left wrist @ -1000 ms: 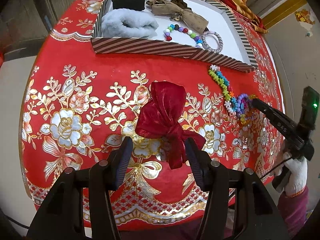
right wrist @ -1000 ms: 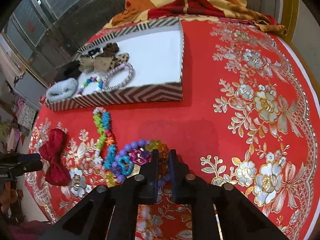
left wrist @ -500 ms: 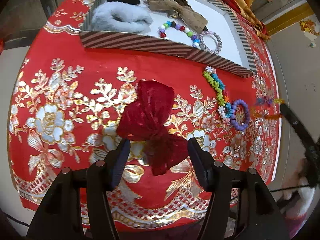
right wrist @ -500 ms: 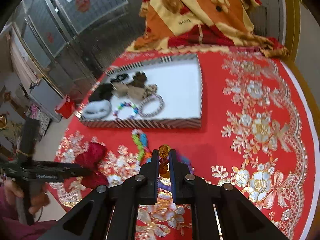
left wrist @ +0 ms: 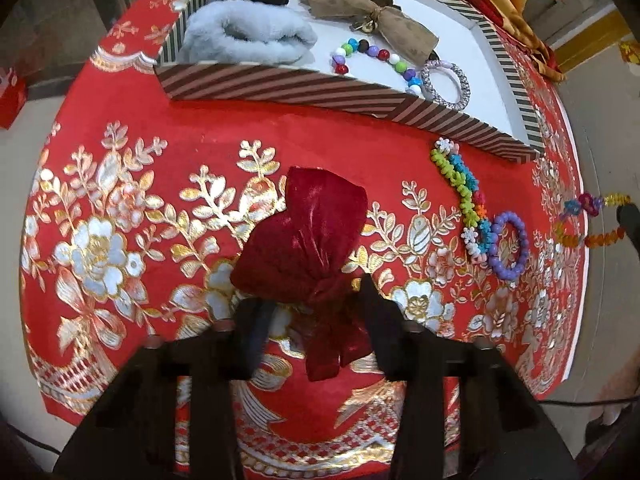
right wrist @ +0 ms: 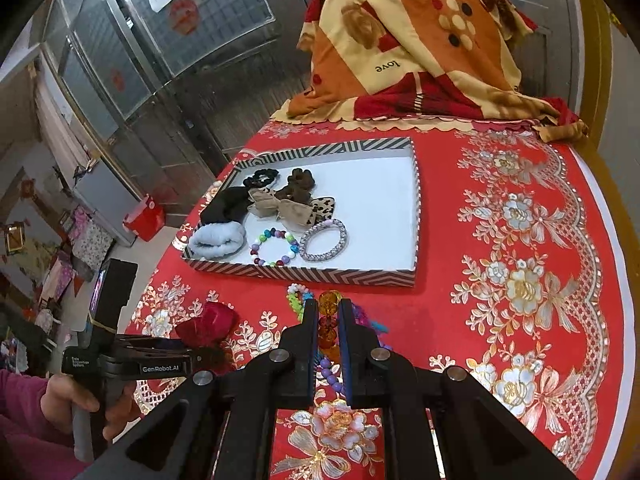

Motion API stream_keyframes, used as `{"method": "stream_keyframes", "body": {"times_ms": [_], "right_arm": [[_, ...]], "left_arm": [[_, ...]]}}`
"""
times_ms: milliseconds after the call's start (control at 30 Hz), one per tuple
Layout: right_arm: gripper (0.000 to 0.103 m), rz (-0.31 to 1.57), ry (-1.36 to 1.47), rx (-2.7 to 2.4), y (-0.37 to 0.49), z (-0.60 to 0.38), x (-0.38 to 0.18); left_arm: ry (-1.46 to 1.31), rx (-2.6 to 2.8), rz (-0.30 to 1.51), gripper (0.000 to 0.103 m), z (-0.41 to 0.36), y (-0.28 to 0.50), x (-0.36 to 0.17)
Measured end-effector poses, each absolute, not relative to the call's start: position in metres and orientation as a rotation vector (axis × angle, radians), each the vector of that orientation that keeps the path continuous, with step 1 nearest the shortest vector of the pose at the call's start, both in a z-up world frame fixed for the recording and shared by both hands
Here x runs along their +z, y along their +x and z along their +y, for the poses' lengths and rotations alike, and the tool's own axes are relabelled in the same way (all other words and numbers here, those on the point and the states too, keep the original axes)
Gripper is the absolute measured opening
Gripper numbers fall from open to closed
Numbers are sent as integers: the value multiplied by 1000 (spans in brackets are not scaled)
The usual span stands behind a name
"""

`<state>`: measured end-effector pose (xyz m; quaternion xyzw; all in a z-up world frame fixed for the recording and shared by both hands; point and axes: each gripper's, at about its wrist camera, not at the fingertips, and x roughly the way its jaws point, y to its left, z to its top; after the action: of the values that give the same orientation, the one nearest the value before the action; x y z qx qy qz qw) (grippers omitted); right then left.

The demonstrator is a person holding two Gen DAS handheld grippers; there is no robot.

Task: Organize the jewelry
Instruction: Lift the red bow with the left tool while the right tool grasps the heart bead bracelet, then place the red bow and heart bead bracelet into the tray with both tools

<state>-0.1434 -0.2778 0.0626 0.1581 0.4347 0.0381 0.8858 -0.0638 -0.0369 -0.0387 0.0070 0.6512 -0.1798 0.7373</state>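
A red velvet bow lies on the red and gold tablecloth. My left gripper points down over it, its jaws closing, and the pads meet the sides of the bow's knot. My right gripper is shut on an amber bead bracelet, held up off the cloth. In the left wrist view that bracelet hangs at the right edge with coloured charms on it. A green and blue flower bracelet and a purple bead bracelet lie on the cloth near the striped tray.
The striped tray has a white floor holding a grey fluffy scrunchie, a black one, a beige bow, a multicolour bead bracelet and a silver bracelet. A folded blanket sits at the table's far end. A person's hand holds the left gripper.
My right gripper has risen, lifting the amber bracelet off the cloth. My left gripper has come down over the red bow and its jaws have drawn in around the knot.
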Motion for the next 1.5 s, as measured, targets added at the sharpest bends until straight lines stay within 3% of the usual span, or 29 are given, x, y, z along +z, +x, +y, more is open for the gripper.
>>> {"method": "stream_keyframes", "body": {"times_ms": [100, 167, 800, 1500], "right_arm": [[9, 909, 324, 88, -137, -277, 62], [9, 913, 321, 96, -132, -276, 62], [9, 913, 258, 126, -64, -277, 73], [9, 1008, 206, 164, 29, -300, 44]], "left_arm": [[18, -409, 1411, 16, -32, -61, -36], [28, -432, 1393, 14, -31, -61, -30], [46, -516, 1221, 14, -68, 4, 49], [151, -478, 1163, 14, -157, 108, 43]]}}
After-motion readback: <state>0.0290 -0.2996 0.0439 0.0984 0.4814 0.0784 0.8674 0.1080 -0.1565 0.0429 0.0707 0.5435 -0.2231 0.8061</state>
